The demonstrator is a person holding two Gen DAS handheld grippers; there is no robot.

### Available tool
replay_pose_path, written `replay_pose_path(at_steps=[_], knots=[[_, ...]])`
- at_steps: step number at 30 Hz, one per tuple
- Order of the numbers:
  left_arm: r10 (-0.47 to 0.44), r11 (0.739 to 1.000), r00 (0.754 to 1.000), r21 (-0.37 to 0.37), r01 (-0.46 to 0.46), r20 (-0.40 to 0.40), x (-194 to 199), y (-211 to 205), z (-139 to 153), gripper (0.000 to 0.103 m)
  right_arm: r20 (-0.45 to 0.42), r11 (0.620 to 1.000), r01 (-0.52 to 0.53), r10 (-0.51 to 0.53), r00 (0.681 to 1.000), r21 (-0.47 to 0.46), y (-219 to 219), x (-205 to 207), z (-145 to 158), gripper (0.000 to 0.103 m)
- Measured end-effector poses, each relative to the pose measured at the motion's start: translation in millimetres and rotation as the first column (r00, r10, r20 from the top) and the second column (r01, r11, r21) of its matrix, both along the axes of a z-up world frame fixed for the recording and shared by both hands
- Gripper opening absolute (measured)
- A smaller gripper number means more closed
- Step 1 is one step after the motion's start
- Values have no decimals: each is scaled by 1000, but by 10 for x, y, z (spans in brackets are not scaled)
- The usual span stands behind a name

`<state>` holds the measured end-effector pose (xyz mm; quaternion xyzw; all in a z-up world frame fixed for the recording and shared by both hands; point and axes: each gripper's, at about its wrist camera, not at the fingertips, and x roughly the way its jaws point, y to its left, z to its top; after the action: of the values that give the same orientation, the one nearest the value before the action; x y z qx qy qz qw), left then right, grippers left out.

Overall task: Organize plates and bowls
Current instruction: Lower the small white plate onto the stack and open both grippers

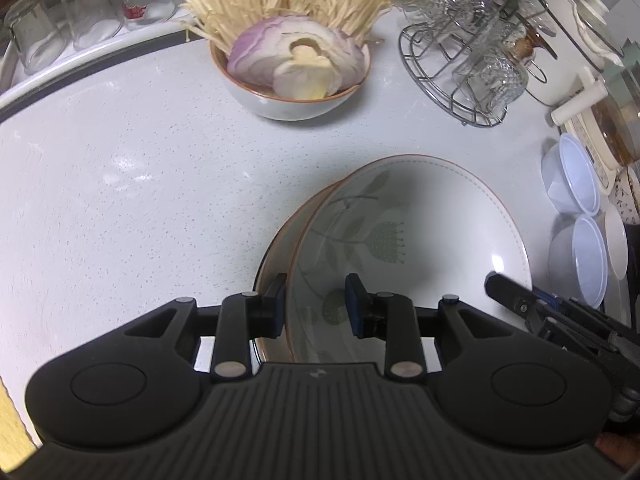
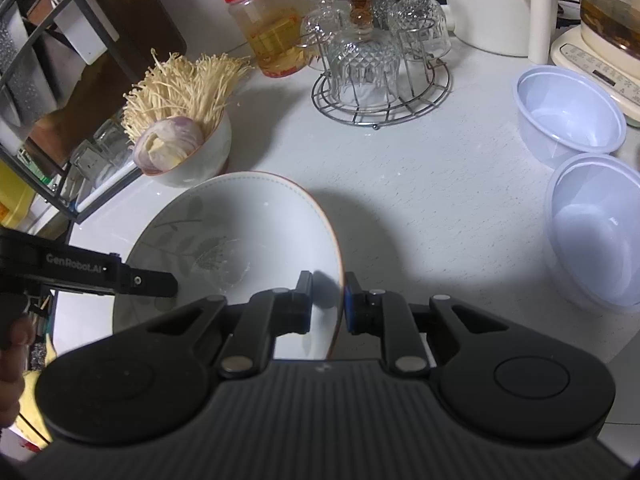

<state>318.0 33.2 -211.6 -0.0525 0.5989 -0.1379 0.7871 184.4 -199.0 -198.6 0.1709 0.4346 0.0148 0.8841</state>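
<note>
A white floral plate (image 1: 420,220) tilts up over a second plate, whose brown rim (image 1: 276,248) shows beneath it on the counter. My left gripper (image 1: 316,304) straddles the top plate's near rim. One pad sits just outside the rim and the other stands off over the inner face, so it reads as open. In the right wrist view the same plate (image 2: 240,232) has its right rim pinched between the pads of my right gripper (image 2: 328,304), which is shut on it. That right gripper (image 1: 496,284) also shows at the plate's right edge in the left wrist view.
A bowl of enoki mushrooms and onion (image 1: 296,80) stands behind the plates. A wire rack of glasses (image 1: 468,64) is at the back right, and white plastic bowls (image 2: 568,112) lie further right. Upturned glasses (image 1: 88,12) line the back left. A red-lidded jar (image 2: 268,28) and appliances stand along the wall.
</note>
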Motion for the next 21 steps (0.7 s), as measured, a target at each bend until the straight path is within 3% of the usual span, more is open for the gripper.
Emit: replay_pose_path(at_steps=[9, 14, 21], knots=[[17, 1000, 999, -15, -18, -27, 39, 60, 47, 37, -13, 1000, -8, 8, 1000, 28, 6, 61, -70, 21], [13, 999, 998, -41, -15, -58, 46, 133, 72, 43, -25, 1000, -14, 15, 1000, 26, 45, 95, -107, 21], [21, 999, 1000, -27, -21, -22, -72, 211, 170, 45, -21, 999, -29, 29, 999, 22, 52, 110, -115, 22]])
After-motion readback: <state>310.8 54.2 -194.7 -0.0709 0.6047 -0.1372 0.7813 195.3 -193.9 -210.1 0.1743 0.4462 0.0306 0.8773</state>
